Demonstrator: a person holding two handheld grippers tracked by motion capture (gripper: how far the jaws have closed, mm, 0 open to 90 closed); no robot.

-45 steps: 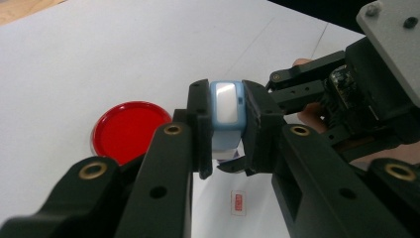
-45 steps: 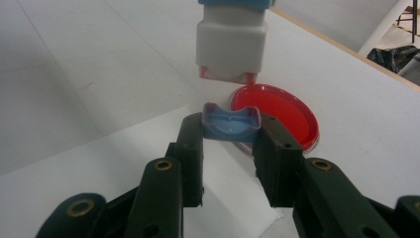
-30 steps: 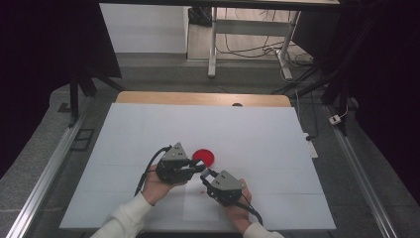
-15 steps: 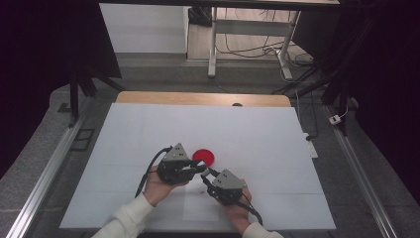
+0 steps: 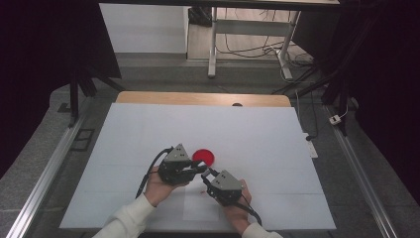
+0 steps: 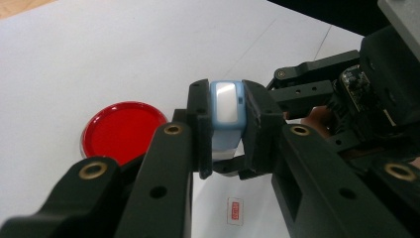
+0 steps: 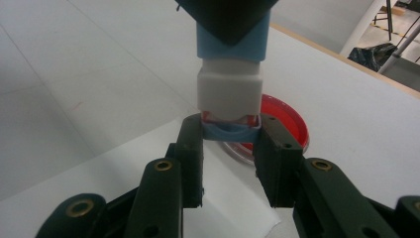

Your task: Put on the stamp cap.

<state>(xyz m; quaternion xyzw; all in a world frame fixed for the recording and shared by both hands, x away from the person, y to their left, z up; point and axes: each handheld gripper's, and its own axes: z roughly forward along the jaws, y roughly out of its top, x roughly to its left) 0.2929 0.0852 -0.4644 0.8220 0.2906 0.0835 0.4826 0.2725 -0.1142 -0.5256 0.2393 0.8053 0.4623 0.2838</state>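
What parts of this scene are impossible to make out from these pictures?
- Blue and white object: its sides are covered by the left tool's jaws in the left gripper view; what it is stays unclear.
- Its lower end: partly covered by the right tool's jaws in the right gripper view.
- Red dish: contents too small in the high view.
- Small label: print too small to read.

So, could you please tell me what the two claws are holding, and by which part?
Both hold one small blue-and-white object. The left claw clamps its light-blue body by the sides; the right claw clamps the blue end beyond the white section, above the red dish.
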